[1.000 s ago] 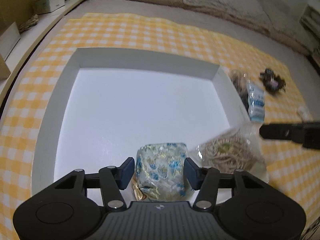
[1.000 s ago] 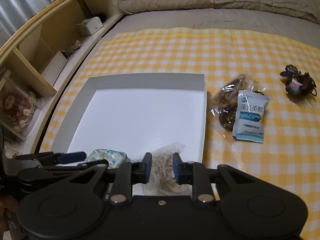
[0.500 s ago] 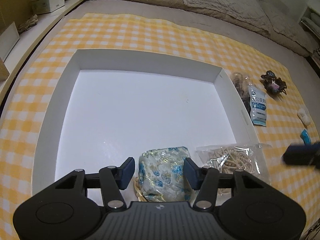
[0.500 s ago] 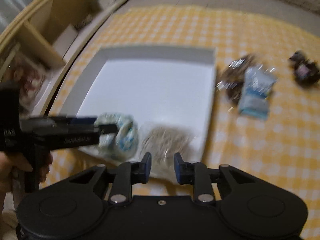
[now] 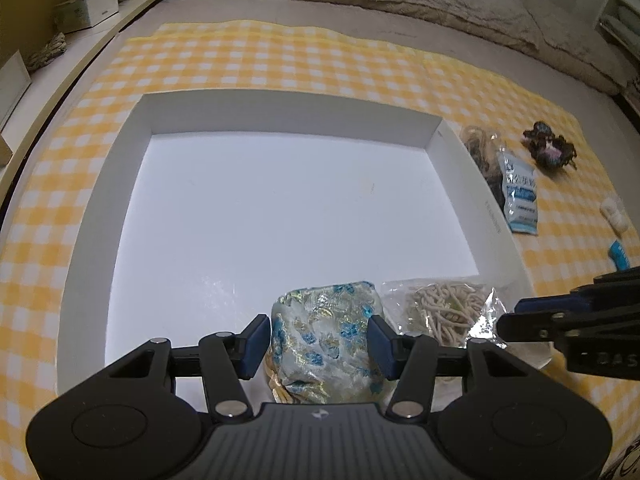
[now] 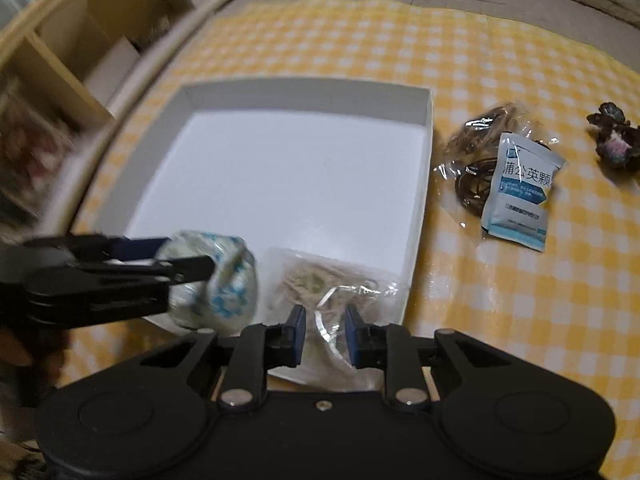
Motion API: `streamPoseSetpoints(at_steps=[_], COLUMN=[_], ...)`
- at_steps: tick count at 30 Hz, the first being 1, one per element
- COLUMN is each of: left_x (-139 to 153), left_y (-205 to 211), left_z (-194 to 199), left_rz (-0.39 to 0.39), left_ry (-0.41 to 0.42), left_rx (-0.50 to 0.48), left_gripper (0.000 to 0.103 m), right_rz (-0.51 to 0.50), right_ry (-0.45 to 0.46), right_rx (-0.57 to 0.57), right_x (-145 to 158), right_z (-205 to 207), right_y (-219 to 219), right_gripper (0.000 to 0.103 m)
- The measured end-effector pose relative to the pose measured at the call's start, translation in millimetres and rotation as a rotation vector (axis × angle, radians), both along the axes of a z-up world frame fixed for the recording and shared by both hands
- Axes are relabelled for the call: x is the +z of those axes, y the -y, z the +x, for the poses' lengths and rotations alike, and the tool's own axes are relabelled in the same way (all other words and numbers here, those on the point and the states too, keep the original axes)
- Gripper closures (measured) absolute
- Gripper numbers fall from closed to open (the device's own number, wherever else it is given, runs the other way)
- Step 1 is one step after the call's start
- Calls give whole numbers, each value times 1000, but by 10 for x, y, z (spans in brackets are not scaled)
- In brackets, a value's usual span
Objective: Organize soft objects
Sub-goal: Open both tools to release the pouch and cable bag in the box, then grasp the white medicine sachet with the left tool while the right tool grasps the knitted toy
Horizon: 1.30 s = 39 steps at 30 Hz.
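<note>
A: So, what is sitting nearest?

B: The left gripper (image 5: 318, 340) is hovering with its jaws spread on either side of the floral pouch (image 5: 326, 340), the pads lying just beside the cloth and not clearly pressing it. The right gripper (image 6: 325, 334) is also standing open, straddling the near edge of the clear bag of beige cords (image 6: 324, 284).

A: Where are those two lying?

B: Both are resting in the near right corner of the white box (image 5: 120, 184), pouch left, bag right.

A: And farther out?

B: On the yellow checked cloth (image 6: 500, 300), right of the box, a blue-and-white sachet (image 6: 520, 192) is overlapping a bag of dark bands (image 6: 472, 168); farther right a dark scrunchie (image 6: 612, 140) is lying apart
</note>
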<state>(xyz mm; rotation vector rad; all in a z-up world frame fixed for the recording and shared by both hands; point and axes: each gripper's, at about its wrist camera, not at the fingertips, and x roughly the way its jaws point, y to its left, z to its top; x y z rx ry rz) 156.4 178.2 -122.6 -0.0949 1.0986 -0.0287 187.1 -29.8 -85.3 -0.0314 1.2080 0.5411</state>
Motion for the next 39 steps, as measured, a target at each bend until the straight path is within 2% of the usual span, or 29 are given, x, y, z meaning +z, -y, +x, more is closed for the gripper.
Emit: streamPoseSetpoints(at_steps=[5, 10, 12, 13, 18, 20, 22, 24, 25, 29, 33, 39], left_x=[7, 116, 169, 204, 388, 458, 513, 554, 570, 628, 713, 817], left_y=[-6, -22, -29, -27, -34, -18, 9, 39, 57, 150, 310, 610], left_z=[-5, -64, -92, -111, -209, -249, -269, -279, -278, -255, -208, -32], left_rz=[9, 13, 20, 28, 29, 40, 51, 55, 56, 71, 93, 67], left_ry=[1, 29, 44, 57, 120, 149, 168, 179, 183, 211, 273, 333], left_rx=[-3, 9, 15, 16, 38, 46, 48, 50, 51, 46, 26, 4], left_gripper=[49, 46, 33, 31, 8, 2, 0, 0, 0, 0, 0, 0], right_rz=[-58, -34, -12, -1, 34, 53, 63, 72, 75, 88, 92, 97], right_ry=[1, 8, 17, 27, 94, 127, 164, 198, 217, 272, 322, 371], right_rx=[21, 18, 13, 13, 1, -8, -18, -27, -33, -58, -95, -181], right_x=[-182, -109, -33, 8, 223, 305, 387, 456, 491, 573, 651, 728], right_z=[23, -1, -34, -54, -147, -174, -201, -232, -247, -273, -264, -165], right_y=[-92, -31, 9, 29, 159, 236, 320, 389, 433, 592, 784, 1095], right_gripper=[80, 76, 73, 71, 43, 32, 20, 4, 1, 0, 0, 0])
